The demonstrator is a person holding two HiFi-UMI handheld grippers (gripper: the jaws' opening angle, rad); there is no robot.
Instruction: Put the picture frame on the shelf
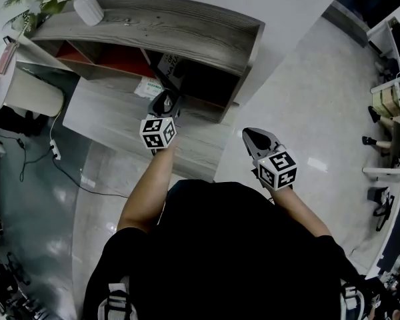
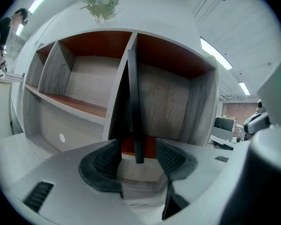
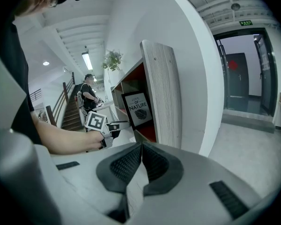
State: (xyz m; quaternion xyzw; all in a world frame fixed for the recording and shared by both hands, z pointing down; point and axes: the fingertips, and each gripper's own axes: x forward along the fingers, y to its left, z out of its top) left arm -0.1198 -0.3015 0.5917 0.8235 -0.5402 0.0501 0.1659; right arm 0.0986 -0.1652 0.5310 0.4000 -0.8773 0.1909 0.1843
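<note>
Your left gripper (image 2: 138, 157) jaws gape around the slim black picture frame (image 2: 136, 135) in the wood-grain shelf (image 2: 166, 102); right gripper (image 3: 141, 159) jaws pressed together.

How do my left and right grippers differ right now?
The left gripper has its jaws apart; the right gripper has them together. The left gripper is at the shelf opening with the picture frame edge-on between its pads, untouched; the right gripper is off to the shelf's side, empty. Both have the same grey body.
</note>
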